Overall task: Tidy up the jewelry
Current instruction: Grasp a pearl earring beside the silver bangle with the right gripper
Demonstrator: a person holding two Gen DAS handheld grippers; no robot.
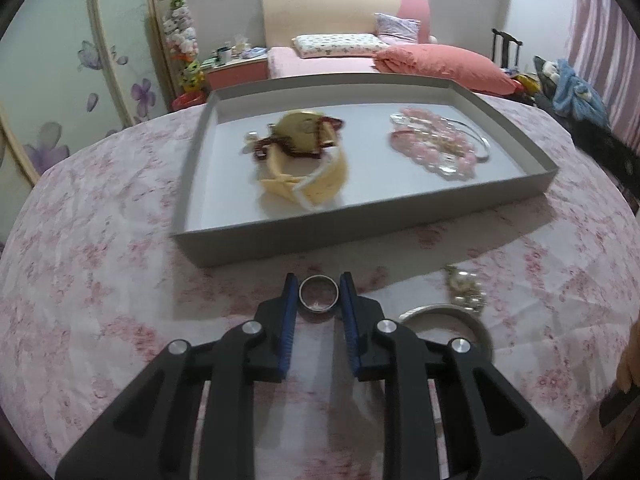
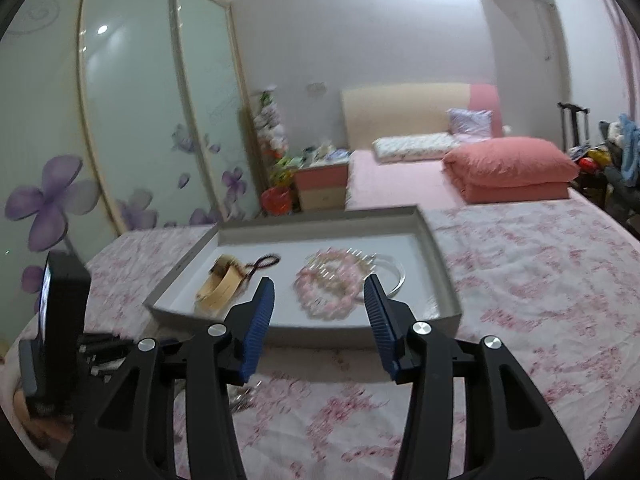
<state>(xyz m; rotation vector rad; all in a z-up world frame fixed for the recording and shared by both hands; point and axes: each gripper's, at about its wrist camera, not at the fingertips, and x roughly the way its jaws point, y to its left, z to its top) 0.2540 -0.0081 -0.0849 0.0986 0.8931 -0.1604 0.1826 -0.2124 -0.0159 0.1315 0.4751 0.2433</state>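
A grey tray [image 1: 360, 232] lies on the pink floral bedspread. In it are a yellow watch [image 1: 308, 164] with a dark red bead string [image 1: 280, 148], and pink bead bracelets [image 1: 432, 148] beside a clear bangle [image 1: 480, 140]. My left gripper [image 1: 319, 292] is shut on a silver ring [image 1: 319, 295], just in front of the tray's near wall. My right gripper [image 2: 320, 292] is open and empty, held above the bedspread in front of the tray [image 2: 444, 272]; the pink bracelets [image 2: 328, 284] show between its fingers.
A silver bangle [image 1: 452, 316] and a small pearl and chain piece [image 1: 464, 288] lie on the bedspread right of my left gripper. The left gripper's body [image 2: 56, 320] stands at the left of the right wrist view. A bed with pillows lies beyond.
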